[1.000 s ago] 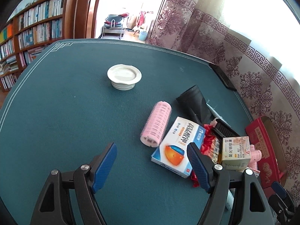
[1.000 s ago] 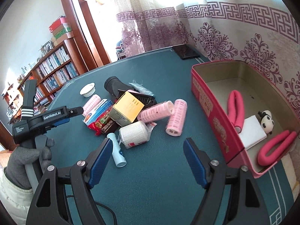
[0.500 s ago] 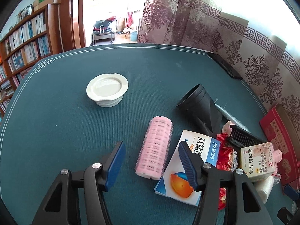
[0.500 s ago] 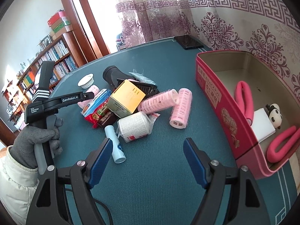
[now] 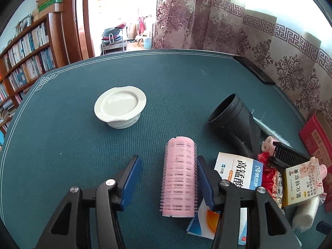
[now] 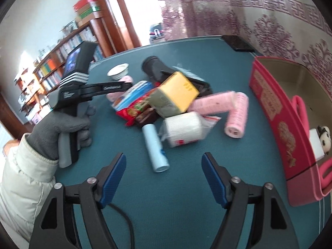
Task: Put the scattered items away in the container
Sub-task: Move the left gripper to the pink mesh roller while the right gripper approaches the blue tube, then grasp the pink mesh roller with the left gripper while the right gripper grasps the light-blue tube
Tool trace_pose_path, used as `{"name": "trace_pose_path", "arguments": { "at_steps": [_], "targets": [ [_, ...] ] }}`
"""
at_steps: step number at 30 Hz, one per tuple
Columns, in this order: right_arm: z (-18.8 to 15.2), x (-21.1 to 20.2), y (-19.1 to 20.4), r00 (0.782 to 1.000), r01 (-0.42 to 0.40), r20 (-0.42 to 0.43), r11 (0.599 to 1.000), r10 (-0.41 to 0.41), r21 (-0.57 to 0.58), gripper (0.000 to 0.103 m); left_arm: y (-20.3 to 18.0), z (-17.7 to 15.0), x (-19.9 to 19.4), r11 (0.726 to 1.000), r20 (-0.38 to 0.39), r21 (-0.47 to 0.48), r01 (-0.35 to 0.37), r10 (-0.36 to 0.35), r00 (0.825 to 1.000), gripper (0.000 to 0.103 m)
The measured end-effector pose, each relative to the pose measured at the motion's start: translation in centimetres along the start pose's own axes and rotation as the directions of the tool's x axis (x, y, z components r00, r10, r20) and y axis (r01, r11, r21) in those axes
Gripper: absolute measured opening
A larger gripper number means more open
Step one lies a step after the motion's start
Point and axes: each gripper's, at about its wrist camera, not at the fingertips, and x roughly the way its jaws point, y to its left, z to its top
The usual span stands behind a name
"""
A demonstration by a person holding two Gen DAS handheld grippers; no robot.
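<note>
One pink hair roller (image 5: 179, 176) lying lengthwise between left claw (image 5: 168, 181) fingers.

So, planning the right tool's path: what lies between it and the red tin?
Only bare green table between the right tool and the red tin, per the right wrist view.

Daylight poured through the far doorway (image 5: 122, 20) and patterned mauve curtains (image 5: 259, 37), blowing out highlights. Right wrist view was motion-blurred; left stayed sharp. Fisheye bent edges, with dark vignetted corners.
</note>
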Motion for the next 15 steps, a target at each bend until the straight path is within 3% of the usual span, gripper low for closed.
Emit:
{"name": "trace_pose_path", "arguments": {
  "at_steps": [10, 15],
  "targets": [
    [0.5, 2.7, 0.6, 0.997, -0.004, -0.073, 0.999, 0.002, -0.032, 0.060, -0.4, 0.0, 0.2, 1.000, -0.002, 0.016, -0.015, 0.016, 1.000, 0.056],
    [1.1, 4.7, 0.9, 0.994, 0.016, -0.108, 0.997, -0.024, -0.072, 0.049, -0.6, -0.1, 0.2, 0.999, -0.008, 0.033, -0.010, 0.011, 1.000, 0.063]
  ]
}}
